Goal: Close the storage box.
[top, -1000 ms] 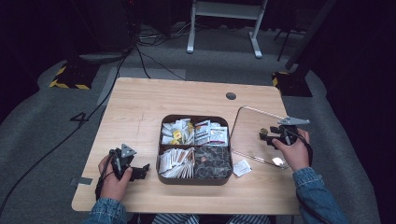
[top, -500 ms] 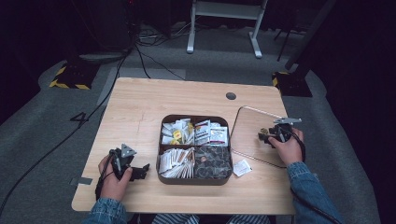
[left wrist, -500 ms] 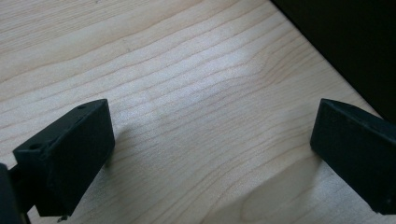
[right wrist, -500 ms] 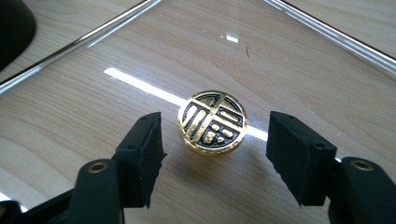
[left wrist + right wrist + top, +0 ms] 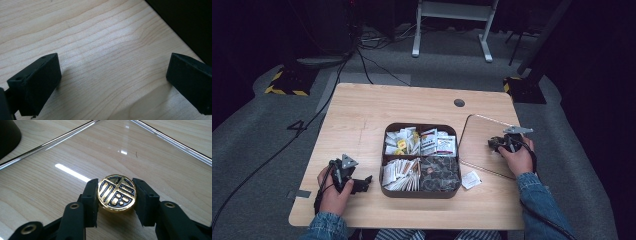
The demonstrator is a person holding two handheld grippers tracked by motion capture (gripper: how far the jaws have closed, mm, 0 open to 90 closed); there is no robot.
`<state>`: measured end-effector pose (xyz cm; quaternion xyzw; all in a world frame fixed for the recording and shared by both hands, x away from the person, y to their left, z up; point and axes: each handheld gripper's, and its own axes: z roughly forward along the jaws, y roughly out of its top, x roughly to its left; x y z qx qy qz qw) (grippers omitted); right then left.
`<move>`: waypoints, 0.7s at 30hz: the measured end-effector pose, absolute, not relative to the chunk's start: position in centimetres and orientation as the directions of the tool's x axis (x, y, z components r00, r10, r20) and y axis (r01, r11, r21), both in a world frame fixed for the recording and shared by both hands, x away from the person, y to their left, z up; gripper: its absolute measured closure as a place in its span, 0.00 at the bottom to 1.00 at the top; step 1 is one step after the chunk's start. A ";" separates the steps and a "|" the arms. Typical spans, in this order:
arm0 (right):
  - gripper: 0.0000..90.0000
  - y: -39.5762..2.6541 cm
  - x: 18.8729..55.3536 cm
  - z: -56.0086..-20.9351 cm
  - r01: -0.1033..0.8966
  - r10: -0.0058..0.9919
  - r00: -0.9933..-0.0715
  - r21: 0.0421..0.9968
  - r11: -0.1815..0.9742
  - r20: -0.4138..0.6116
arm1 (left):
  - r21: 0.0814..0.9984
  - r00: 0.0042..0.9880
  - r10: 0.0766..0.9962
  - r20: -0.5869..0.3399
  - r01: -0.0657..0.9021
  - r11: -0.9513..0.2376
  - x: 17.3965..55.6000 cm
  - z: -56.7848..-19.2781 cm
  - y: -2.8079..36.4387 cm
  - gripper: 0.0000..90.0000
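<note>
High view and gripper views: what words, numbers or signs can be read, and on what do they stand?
"4": dark figure on the grey floor left of the table.
Gold knob between the right gripper pads: black ornamental sign, not readable as a word.
Packets in the tray: print too small to read.

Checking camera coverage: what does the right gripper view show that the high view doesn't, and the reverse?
Right gripper view: a gold knob with a black pattern, clamped between the right gripper pads, which have just been closing. High view: the compartment box of packets, a loose packet, the left gripper resting open, both hands. Both: the clear lid lying flat on the wooden table.
</note>
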<state>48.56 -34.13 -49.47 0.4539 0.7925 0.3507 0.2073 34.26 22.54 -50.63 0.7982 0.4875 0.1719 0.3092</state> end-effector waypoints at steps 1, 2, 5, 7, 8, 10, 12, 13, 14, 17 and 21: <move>0.65 -34.2 48.5 -49.5 0.572 0.865 -0.501 0.747 0.338 -0.007 | 0.661 0.466 0.885 -0.027 0.672 -0.333 34.3 -50.6 22.5 0.00; 0.65 -34.2 48.5 -49.6 0.569 0.865 -0.501 0.751 0.335 -0.006 | 0.661 0.465 0.885 -0.027 0.672 -0.333 34.3 -50.6 22.5 0.00; 0.65 -34.2 48.5 -49.6 0.567 0.867 -0.499 0.752 0.334 -0.009 | 0.662 0.465 0.885 -0.027 0.672 -0.333 34.3 -50.6 22.5 0.00; 0.65 -34.2 48.5 -49.6 0.568 0.867 -0.498 0.753 0.332 -0.007 | 0.662 0.465 0.885 -0.027 0.672 -0.333 34.3 -50.6 22.5 0.00; 0.65 -34.2 48.5 -49.6 0.568 0.868 -0.497 0.754 0.330 -0.006 | 0.661 0.465 0.885 -0.027 0.672 -0.333 34.3 -50.6 22.5 0.00; 0.65 -34.2 48.5 -49.6 0.569 0.870 -0.494 0.755 0.326 -0.004 | 0.661 0.465 0.885 -0.027 0.672 -0.333 34.3 -50.6 22.5 0.00; 0.65 -34.2 48.5 -49.6 0.567 0.870 -0.494 0.757 0.325 -0.003 | 0.661 0.466 0.885 -0.027 0.672 -0.333 34.3 -50.6 22.5 0.00; 0.65 -34.4 48.6 -49.6 0.572 0.871 -0.491 0.759 0.313 0.011 | 0.661 0.465 0.885 -0.027 0.672 -0.333 34.3 -50.6 22.5 0.00; 0.65 -34.4 48.6 -49.6 0.572 0.871 -0.492 0.758 0.314 0.011 | 0.661 0.465 0.885 -0.027 0.672 -0.333 34.3 -50.6 22.5 0.00; 0.65 -34.5 48.6 -49.5 0.575 0.869 -0.495 0.754 0.317 0.013 | 0.661 0.465 0.885 -0.027 0.672 -0.333 34.3 -50.6 22.5 0.00; 0.65 -35.1 48.4 -48.7 0.567 0.867 -0.496 0.772 0.288 0.040 | 0.661 0.466 0.885 -0.027 0.672 -0.333 34.3 -50.6 22.5 0.00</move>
